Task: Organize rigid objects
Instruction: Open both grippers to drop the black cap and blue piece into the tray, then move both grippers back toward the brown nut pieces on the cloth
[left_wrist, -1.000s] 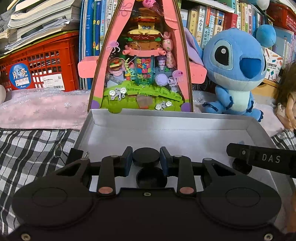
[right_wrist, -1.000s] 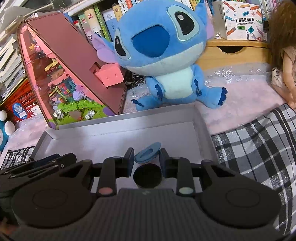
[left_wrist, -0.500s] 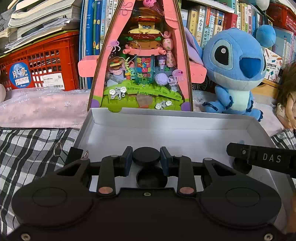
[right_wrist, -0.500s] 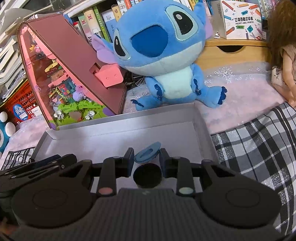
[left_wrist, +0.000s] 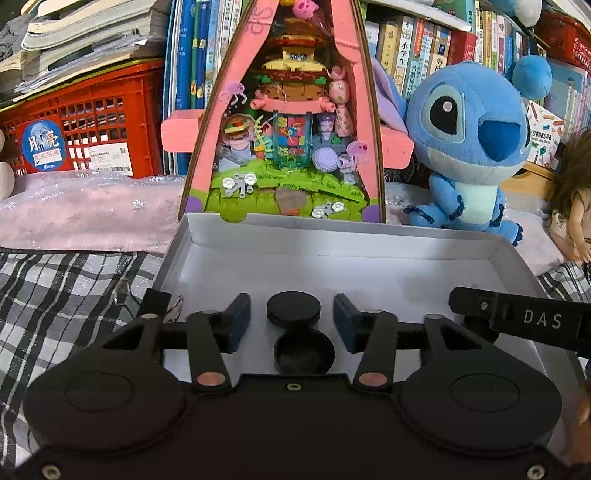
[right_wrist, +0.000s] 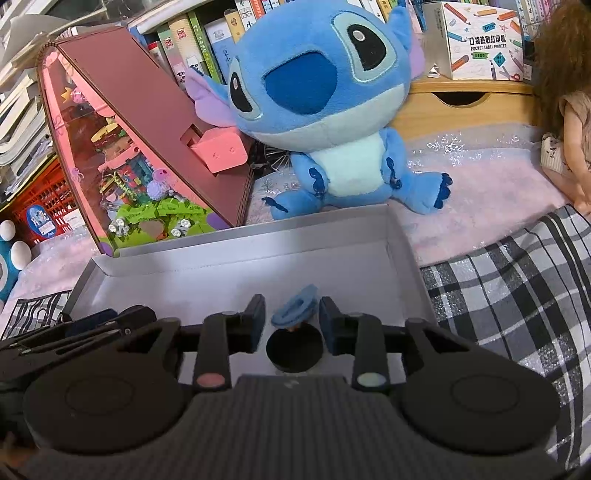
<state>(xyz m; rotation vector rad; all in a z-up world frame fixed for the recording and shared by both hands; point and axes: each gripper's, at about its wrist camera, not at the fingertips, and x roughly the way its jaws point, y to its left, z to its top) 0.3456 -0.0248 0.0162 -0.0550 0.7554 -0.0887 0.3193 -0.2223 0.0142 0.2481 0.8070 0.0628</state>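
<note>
A shallow white box (left_wrist: 332, 236) lies on the checked cloth in front of me. In the left wrist view a round black disc (left_wrist: 293, 309) sits in the box between the fingers of my left gripper (left_wrist: 291, 317), which is open with gaps on both sides. In the right wrist view a small blue flat piece (right_wrist: 295, 311) stands tilted between the fingers of my right gripper (right_wrist: 291, 317), which is also open and not touching it. The right gripper's finger, marked DAS, shows in the left wrist view (left_wrist: 517, 317).
Behind the box stand a pink triangular brick diorama (left_wrist: 284, 122), a blue plush toy (left_wrist: 476, 147), a red crate (left_wrist: 85, 122) and books. A doll (right_wrist: 565, 110) sits at the right. A metal ring (left_wrist: 123, 291) lies left of the box.
Both grippers have opened: the left has let go of the black disc, the right has let go of the blue piece. Both objects stay in the box.
</note>
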